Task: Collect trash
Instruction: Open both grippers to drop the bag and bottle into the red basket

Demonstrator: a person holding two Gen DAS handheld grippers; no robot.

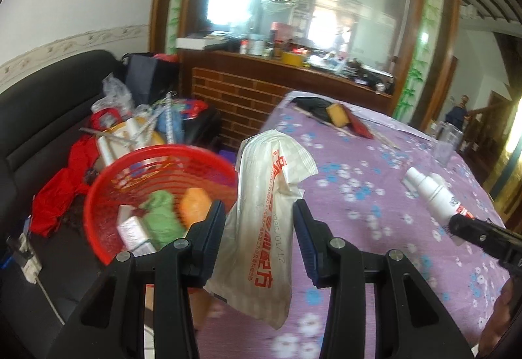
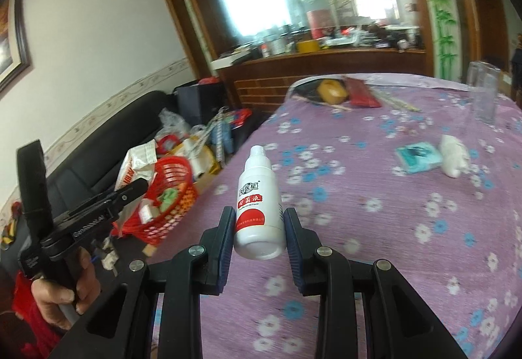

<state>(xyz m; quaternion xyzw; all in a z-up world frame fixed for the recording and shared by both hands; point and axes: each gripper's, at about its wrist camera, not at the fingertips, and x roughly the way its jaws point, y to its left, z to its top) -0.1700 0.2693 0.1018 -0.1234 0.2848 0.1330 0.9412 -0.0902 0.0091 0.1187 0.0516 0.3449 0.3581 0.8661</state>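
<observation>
My left gripper [image 1: 259, 222] is shut on a white plastic packet with orange print [image 1: 267, 215], held up at the table's left edge beside a red basket [image 1: 107, 183]. The basket holds a green wad, an orange piece and small boxes. In the right wrist view the same packet [image 2: 137, 166] hangs over the basket [image 2: 173, 192], with the left gripper [image 2: 143, 184] gripped by a hand. My right gripper [image 2: 259, 228] is shut on a white bottle with a red label [image 2: 259, 209], above the purple flowered tablecloth [image 2: 375, 228]. That bottle [image 1: 430, 192] shows at the right of the left wrist view.
A teal packet [image 2: 419, 158] and a white crumpled wad [image 2: 453, 160] lie on the cloth at the right. A clear glass [image 2: 483, 95] stands far right. A yellow block [image 2: 332, 91], a red flat item and chopsticks lie at the far edge. A cluttered black sofa [image 1: 39, 117] stands left.
</observation>
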